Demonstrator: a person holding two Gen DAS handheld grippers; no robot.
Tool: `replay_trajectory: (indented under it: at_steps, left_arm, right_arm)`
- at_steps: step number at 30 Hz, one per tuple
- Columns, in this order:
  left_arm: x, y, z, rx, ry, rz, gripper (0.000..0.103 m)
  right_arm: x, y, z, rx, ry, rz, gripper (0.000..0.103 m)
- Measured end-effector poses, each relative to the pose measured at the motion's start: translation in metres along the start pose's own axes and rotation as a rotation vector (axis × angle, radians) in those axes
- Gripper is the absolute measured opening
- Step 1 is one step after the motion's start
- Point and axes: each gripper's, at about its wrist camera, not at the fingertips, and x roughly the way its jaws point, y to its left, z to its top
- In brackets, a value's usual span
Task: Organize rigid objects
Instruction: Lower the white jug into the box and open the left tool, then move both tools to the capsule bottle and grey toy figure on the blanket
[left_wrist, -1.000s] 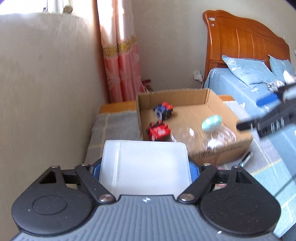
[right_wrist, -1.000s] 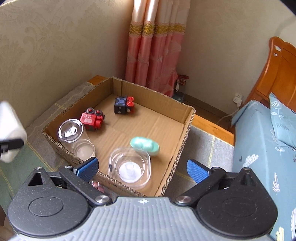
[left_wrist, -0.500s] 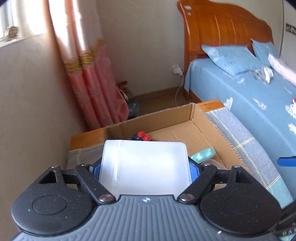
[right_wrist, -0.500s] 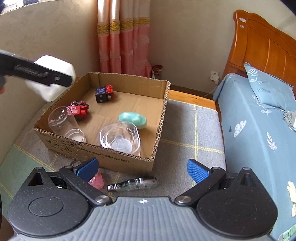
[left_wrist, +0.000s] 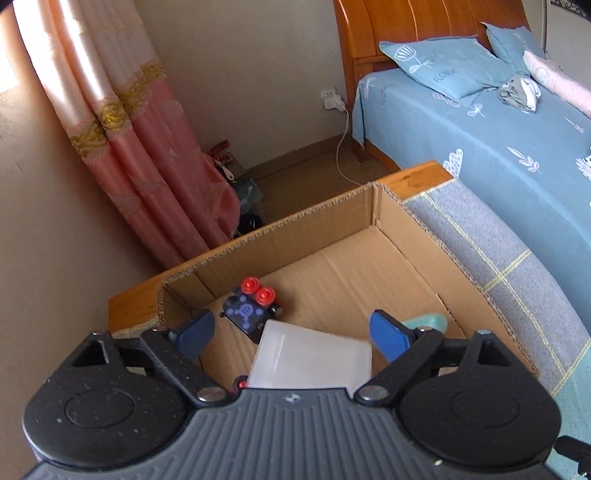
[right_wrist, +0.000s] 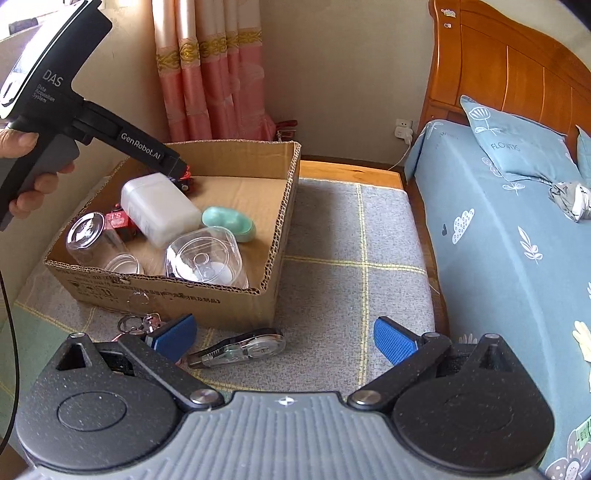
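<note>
Judging by the cardboard box (right_wrist: 280, 206), you had the white plastic container (right_wrist: 159, 208) inside it; your left gripper (left_wrist: 291, 334) gaped wide above it. Outside, just beside the box, correction tape (right_wrist: 240, 349) and keyring (right_wrist: 138, 323) waited; your right gripper (right_wrist: 284, 339) hung wide, empty.

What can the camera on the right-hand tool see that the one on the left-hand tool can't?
Only the right wrist view shows the correction tape and key ring lying on the mat outside the box, two clear containers inside it, and the left gripper from outside. Only the left wrist view shows floor clutter behind the box. Both show the cardboard box, white container and bed.
</note>
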Motion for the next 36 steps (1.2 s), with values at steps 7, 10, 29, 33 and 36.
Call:
replay_trajectory:
  at_steps: [7,10,29,33,36]
  left_arm:
    - [-0.036,0.006,-0.007,-0.025,-0.053,0.005,0.093]
    - [-0.055,0.006,-0.015,-0.039,-0.071,0.018,0.094]
    - [-0.115,-0.012,-0.159,-0.210,-0.126,0.024,0.100]
    - [-0.111,-0.019,-0.191,-0.243,-0.117,0.022,0.100]
    - [-0.109,-0.020,-0.206,-0.265,-0.098,-0.007,0.100]
  right_arm:
    - [-0.002,0.005,-0.002,-0.006,-0.013,0.026,0.103]
    - [-0.002,0.009,-0.006,-0.008,-0.019,0.038,0.103]
    - [-0.008,0.027,-0.074,-0.107,-0.076,0.222,0.103]
    - [0.002,0.039,-0.094,-0.193,-0.055,0.291,0.103]
    - [0.010,0.047,-0.107,-0.240,-0.048,0.360,0.103]
